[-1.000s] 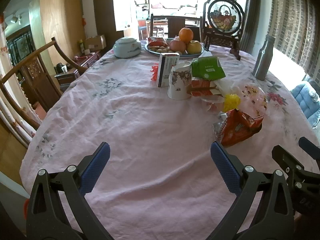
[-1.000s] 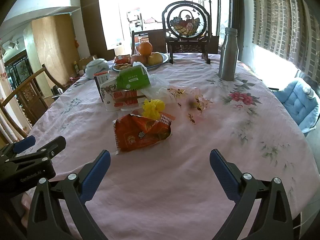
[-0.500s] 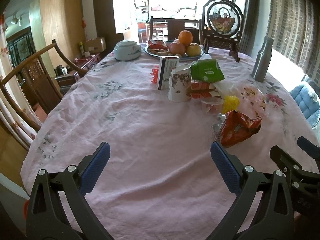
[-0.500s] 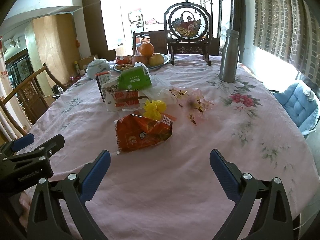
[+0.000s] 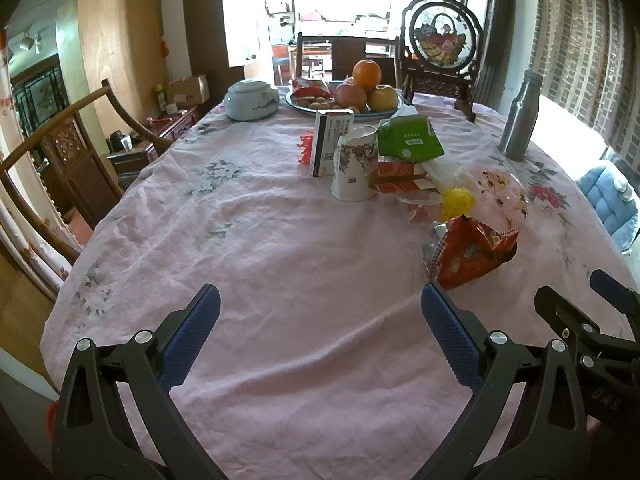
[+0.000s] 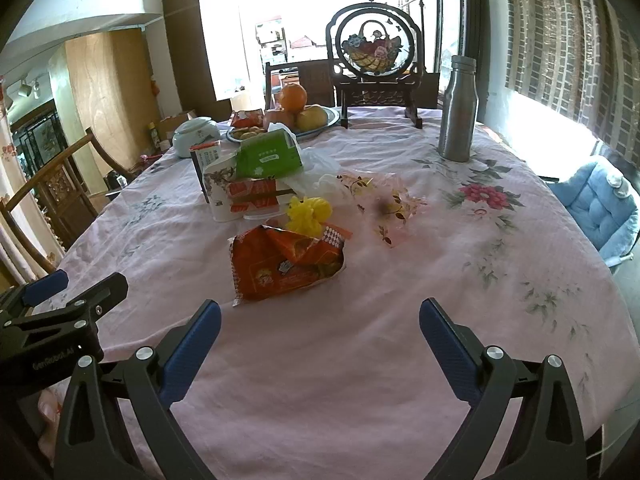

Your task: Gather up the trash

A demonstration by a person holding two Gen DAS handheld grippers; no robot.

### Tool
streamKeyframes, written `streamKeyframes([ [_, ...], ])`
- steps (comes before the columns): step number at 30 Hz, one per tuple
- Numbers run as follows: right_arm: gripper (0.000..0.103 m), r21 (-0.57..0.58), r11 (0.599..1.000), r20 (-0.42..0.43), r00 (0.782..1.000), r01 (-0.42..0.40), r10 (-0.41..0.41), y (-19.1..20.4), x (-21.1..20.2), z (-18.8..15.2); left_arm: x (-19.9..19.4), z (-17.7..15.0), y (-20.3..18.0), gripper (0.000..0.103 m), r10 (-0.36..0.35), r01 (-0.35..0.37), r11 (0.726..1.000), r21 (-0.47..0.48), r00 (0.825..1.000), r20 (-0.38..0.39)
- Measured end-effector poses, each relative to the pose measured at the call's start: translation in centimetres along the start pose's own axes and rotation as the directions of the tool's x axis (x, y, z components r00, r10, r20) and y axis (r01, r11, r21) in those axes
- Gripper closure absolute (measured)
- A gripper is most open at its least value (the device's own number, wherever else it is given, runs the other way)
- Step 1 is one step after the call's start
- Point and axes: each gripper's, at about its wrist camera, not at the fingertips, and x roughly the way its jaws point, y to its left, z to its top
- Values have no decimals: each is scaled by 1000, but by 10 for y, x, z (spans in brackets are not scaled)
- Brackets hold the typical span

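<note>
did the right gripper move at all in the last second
Yes, slightly. The right gripper eased back and up: in its view the orange snack wrapper and the steel bottle both sit a little higher in frame than before.

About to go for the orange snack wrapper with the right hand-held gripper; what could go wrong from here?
1. The orange snack wrapper lies open, so anything left inside may spill onto the tablecloth when lifted.
2. The yellow crumpled scrap sits right against it and could get dragged along.
3. Overreaching could tip the floral paper cup and the packets leaning on it.
</note>
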Motion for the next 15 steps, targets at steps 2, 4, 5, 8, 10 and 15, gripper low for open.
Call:
streamKeyframes([
  [2, 5, 1, 1000, 1, 1000, 0, 0, 0, 0, 0, 0, -1, -1, 6, -1, 1, 1000, 1, 1000, -1],
  [4, 5, 3, 1000, 1, 1000, 0, 0, 0, 0, -1, -1, -1, -1, 6, -2, 2, 1000, 1, 1000, -1],
  [5, 5, 4, 1000, -1, 1000, -3, 3, 0, 1, -1, 0, -1, -1, 6, -1, 1, 1000, 2, 1000, -1],
  [8, 5, 0, 1000, -3, 1000, -7, 7, 0, 2, -3, 0, -1, -1, 6, -1, 1, 1000, 1, 1000, -2],
  [10, 5, 1, 1000, -3, 1000, -9, 9, 0, 2, -3, 0, -2, -1, 6, -1, 1, 1000, 2, 1000, -3],
  [15, 5, 2, 1000, -3, 1000, -8, 8, 0, 2, -3, 0, -4, 0, 6, -2, 2, 1000, 2, 1000, -4],
])
